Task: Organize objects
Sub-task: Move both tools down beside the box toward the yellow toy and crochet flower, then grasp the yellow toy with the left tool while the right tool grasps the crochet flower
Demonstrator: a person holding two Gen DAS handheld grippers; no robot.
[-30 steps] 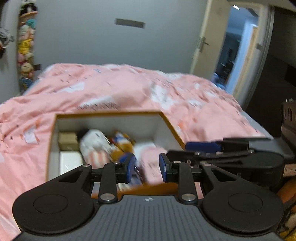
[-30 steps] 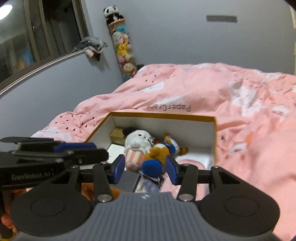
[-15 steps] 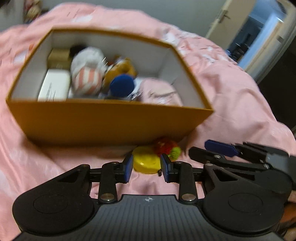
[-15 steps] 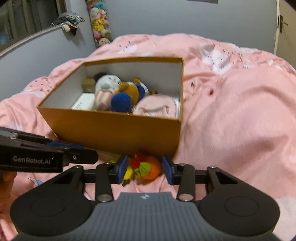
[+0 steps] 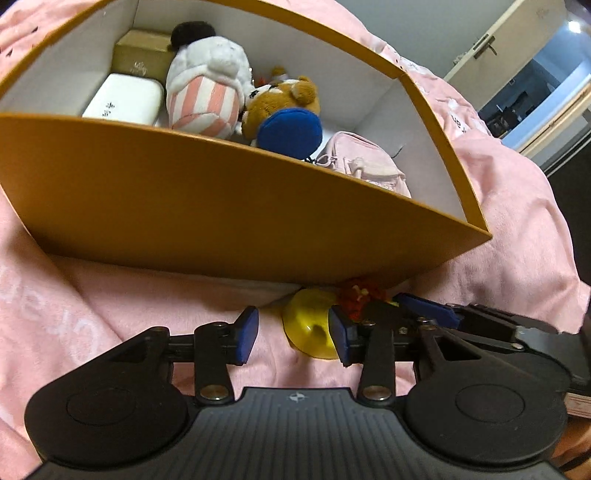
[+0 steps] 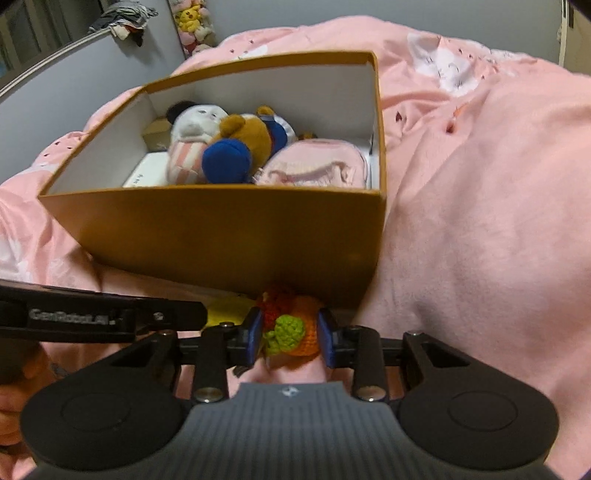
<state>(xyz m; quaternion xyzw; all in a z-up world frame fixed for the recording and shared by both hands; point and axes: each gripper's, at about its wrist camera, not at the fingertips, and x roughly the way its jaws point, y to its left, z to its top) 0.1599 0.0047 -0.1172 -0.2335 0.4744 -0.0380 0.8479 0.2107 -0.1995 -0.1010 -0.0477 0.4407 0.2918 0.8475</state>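
Note:
An orange cardboard box lies on the pink duvet. It holds a striped white plush, a brown bear plush with a blue ball, a pink pouch, a white case and a tan box. In front of the box lie a yellow round toy and an orange crocheted toy with a green part. My left gripper is open, its right finger at the yellow toy. My right gripper is open with its fingers on both sides of the crocheted toy.
The pink duvet covers the bed all around the box. A column of plush toys hangs at the far wall. An open door is at the far right in the left wrist view.
Both grippers have dropped from above the box to the duvet in front of it. The yellow toy and the crocheted toy have come between the fingers.

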